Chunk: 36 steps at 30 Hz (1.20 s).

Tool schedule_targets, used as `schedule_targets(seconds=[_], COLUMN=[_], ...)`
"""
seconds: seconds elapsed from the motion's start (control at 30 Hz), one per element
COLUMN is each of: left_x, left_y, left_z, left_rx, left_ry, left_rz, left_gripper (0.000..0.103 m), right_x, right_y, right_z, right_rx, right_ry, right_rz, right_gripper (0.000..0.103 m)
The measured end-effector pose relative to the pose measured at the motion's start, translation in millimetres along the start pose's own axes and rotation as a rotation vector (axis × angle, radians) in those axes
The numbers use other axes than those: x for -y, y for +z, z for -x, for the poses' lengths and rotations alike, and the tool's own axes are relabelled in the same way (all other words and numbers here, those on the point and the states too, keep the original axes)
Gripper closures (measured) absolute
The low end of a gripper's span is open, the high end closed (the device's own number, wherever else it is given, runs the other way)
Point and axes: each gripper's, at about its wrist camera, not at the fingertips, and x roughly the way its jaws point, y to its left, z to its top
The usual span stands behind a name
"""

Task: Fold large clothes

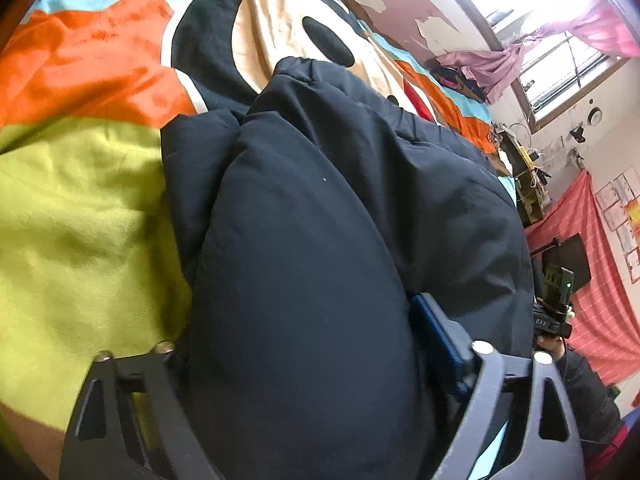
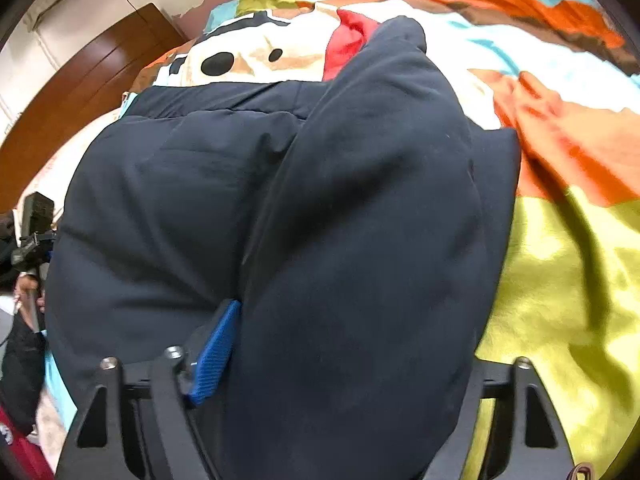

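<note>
On the bright blanket (image 1: 80,200), left view: the left gripper (image 1: 312,380) pinches a thick fold of the navy padded jacket (image 1: 320,200), which runs toward 12 o'clock. Right view: the right gripper (image 2: 340,360) clamps another bulge. Puffy fabric could slip free, springing the fold open.

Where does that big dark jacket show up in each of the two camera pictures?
Left wrist view: the jacket fills the middle and bottom, a thick fold of it clamped in the left claw.
Right wrist view: the jacket fills the middle again, a fold of it clamped in the right claw.
Shared landmark: the black oval spot on the blanket, just beyond the jacket's far edge.
</note>
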Motion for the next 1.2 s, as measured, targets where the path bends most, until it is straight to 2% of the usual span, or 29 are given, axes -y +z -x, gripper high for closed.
schedule_targets(seconds=[0.13,0.2,0.27,0.33,0.43,0.57,0.77,0.93,1.03,1.17,1.2], left_x=[10.4,18.0,28.4,43.1,64.1,84.2,93.1,85.6,77.8,64.1,60.6], left_y=[-7.6,-12.7,-18.5,-25.4,-36.8,-55.0,-85.2,-106.0,-111.9,-111.9,-113.5], left_z=[12.1,19.5,26.1,35.9,52.0,76.9,100.1,93.6,81.9,76.6,77.6], left_rx=[0.054,0.092,0.125,0.168,0.228,0.258,0.257,0.205,0.183,0.177,0.174], left_ry=[0.019,0.021,0.032,0.042,0.032,0.045,0.052,0.088,0.155,0.157,0.166], left_rz=[-0.033,-0.051,-0.07,-0.103,-0.141,-0.166,-0.124,-0.116,-0.128,-0.105,-0.097], left_gripper=[0.058,0.069,0.076,0.081,0.083,0.083,0.083,0.083,0.082,0.073,0.068], right_x=[-15.5,-22.6,-25.6,-29.7,-39.3,-53.5,-64.0,-61.7,-49.8,-29.5,-23.7], right_y=[-2.8,-6.8,-9.5,-12.4,-16.7,-27.5,-47.1,-65.5,-75.2,-78.4,-79.5], right_z=[8.7,17.0,25.3,39.7,64.3,100.3,131.3,125.8,102.3,86.5,83.1], right_rx=[0.037,0.074,0.105,0.154,0.219,0.279,0.292,0.249,0.205,0.216,0.212], right_ry=[-0.071,-0.09,-0.088,-0.056,-0.012,0.016,0.057,0.062,0.038,0.025,0.034], right_rz=[-0.035,-0.042,-0.061,-0.096,-0.099,-0.064,-0.028,-0.042,-0.084,-0.173,-0.2], right_gripper=[0.054,0.063,0.074,0.078,0.081,0.082,0.082,0.082,0.08,0.065,0.063])
